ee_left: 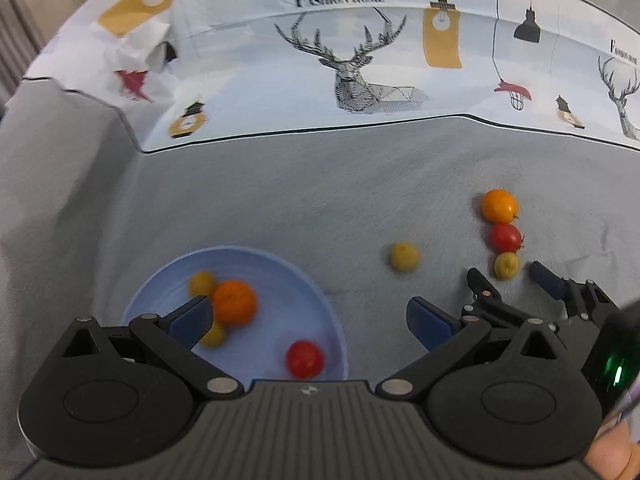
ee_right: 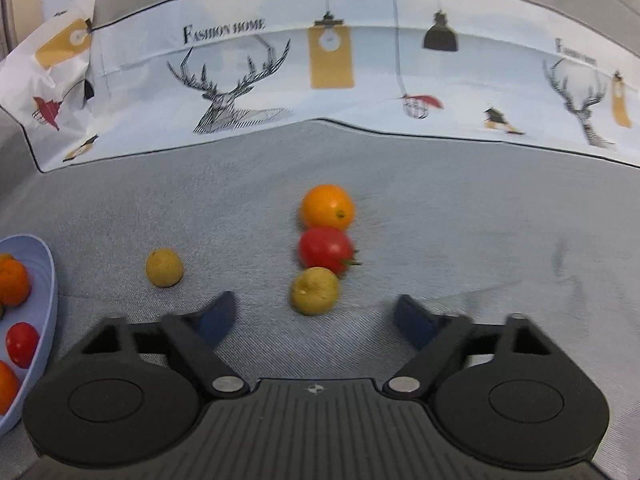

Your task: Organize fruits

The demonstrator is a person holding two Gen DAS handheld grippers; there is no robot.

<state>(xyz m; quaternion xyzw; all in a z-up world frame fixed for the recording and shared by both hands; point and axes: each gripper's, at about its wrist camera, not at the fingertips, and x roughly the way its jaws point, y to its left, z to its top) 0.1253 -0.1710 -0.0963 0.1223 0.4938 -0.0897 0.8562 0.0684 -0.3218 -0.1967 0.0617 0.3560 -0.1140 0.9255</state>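
Note:
A light blue plate lies on the grey cloth and holds an orange, a red tomato and two small yellow fruits. My left gripper hovers open over the plate with nothing between its fingers. To the right, an orange, a red tomato and a yellow fruit lie touching in a row. My right gripper is open, its fingertips either side of that yellow fruit and just short of it, pads clear. Another yellow fruit lies alone between the plate and the row.
A white sheet printed with deer and lamps runs along the back of the grey cloth, crumpled at its left end. The right gripper shows in the left wrist view beside the fruit row. A finger shows bottom right.

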